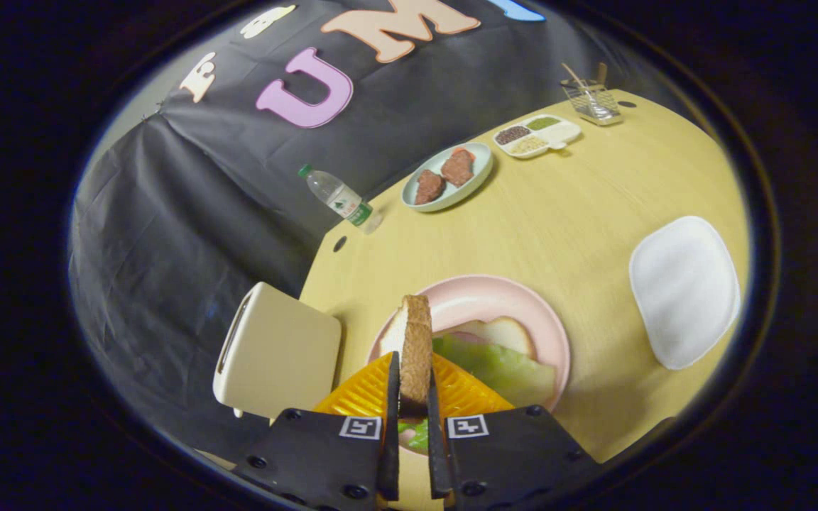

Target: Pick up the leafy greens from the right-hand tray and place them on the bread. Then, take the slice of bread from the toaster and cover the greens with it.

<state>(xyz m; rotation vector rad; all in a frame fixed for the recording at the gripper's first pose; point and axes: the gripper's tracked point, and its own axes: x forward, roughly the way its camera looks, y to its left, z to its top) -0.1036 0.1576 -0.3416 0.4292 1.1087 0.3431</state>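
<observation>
I can read no text here: the water bottle (338,196) label is too small, and the gripper (412,397) bears only square coded markers.

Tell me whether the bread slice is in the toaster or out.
Out: the gripper is shut on the bread slice, beside the toaster.

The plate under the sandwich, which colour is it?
Pale pink; the plate shows best in the gripper view.

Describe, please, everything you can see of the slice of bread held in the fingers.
The slice of bread stands on edge, its brown crust facing the camera and a pale crumb face showing on one side. The gripper is shut on it, both fingers pressing its faces. It hangs above the pink plate, over the leafy greens lying on the lower bread.
</observation>
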